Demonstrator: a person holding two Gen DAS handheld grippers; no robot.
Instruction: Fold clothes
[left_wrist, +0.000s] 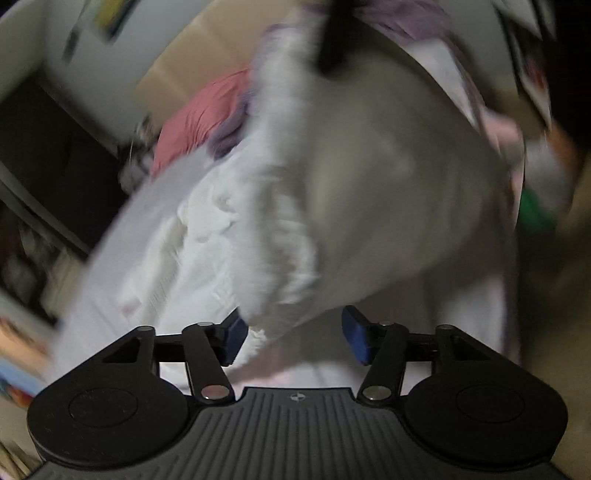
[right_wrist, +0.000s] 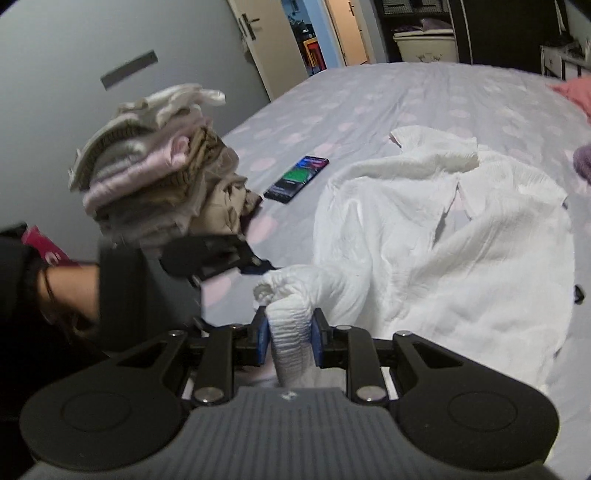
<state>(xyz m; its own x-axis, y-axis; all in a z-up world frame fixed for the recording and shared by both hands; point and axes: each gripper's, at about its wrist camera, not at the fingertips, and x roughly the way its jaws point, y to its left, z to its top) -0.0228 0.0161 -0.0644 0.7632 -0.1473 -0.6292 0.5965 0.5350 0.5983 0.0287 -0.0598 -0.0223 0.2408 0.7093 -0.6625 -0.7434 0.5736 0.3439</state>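
Note:
A white crinkled garment (right_wrist: 443, 229) lies spread on the bed, with one bunched end lifted. My right gripper (right_wrist: 290, 334) is shut on that bunched end, the cloth squeezed between its blue pads. In the left wrist view the same white garment (left_wrist: 332, 184) hangs blurred in front of the camera. Its lower edge dips between the jaws of my left gripper (left_wrist: 295, 332), close to the left pad; the jaws stand wide and do not press it. The left gripper (right_wrist: 258, 267) also shows in the right wrist view, in a person's hand, its tips beside the lifted cloth.
A stack of folded clothes (right_wrist: 159, 173) sits at the left on the lilac dotted bedsheet (right_wrist: 406, 96). A phone (right_wrist: 297, 179) with a lit screen lies between the stack and the garment. Pink cloth (left_wrist: 207, 118) and purple cloth (left_wrist: 225, 136) lie beyond. A door and furniture stand behind.

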